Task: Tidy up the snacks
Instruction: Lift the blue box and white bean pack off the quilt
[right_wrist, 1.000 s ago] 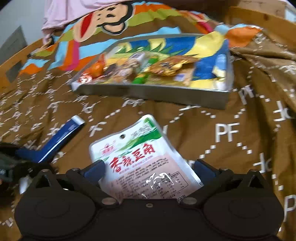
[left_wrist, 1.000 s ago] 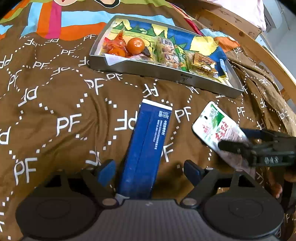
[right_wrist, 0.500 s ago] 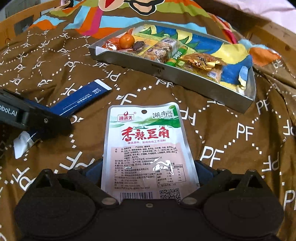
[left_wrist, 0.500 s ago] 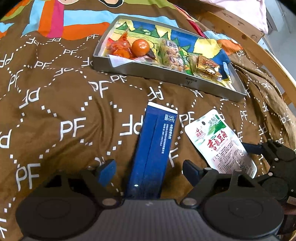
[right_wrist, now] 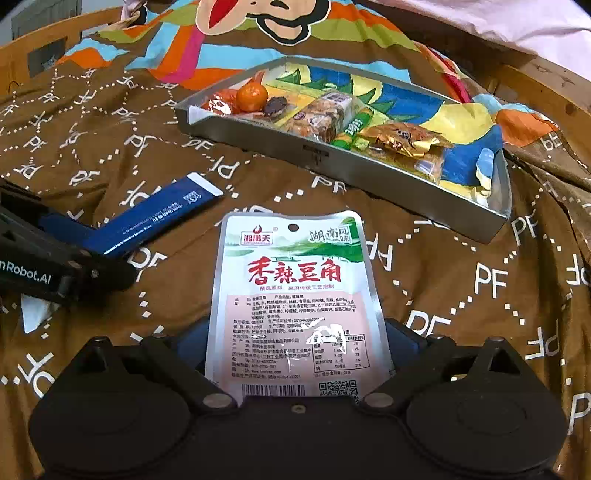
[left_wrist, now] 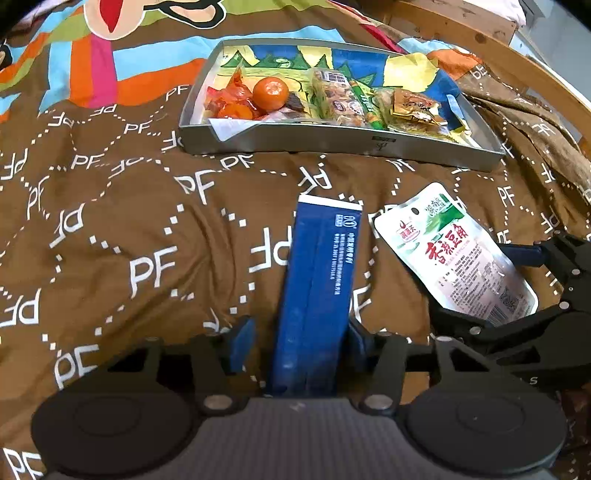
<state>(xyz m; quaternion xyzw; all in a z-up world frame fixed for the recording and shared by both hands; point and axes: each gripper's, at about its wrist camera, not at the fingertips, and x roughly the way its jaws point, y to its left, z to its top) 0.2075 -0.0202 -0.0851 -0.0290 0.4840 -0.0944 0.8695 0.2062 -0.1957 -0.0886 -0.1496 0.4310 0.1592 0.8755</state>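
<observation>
A long blue box (left_wrist: 317,266) lies on the brown blanket, one end between the fingers of my left gripper (left_wrist: 299,343). The jaws are closing: the right pad meets the box's side and a thin strip of blanket shows at the left pad. A white and green snack pouch (right_wrist: 295,288) lies flat just right of the box (right_wrist: 159,221). My right gripper (right_wrist: 295,347) straddles the pouch's near end, jaws wide and closing slightly, pads at its edges. Beyond both stands a metal tray (left_wrist: 332,142) holding a mandarin (left_wrist: 270,92) and several wrapped snacks.
The brown "PF" blanket (left_wrist: 110,221) covers the bed. A wooden bed frame (left_wrist: 498,51) curves behind and to the right of the tray. A pink pillow (right_wrist: 517,26) lies at the back. A white scrap (right_wrist: 35,314) lies under the left gripper (right_wrist: 92,247).
The left jaws have drawn in towards the blue box. The pouch, tilted and off to the right a second ago, now lies flat beside the box with the right gripper around it.
</observation>
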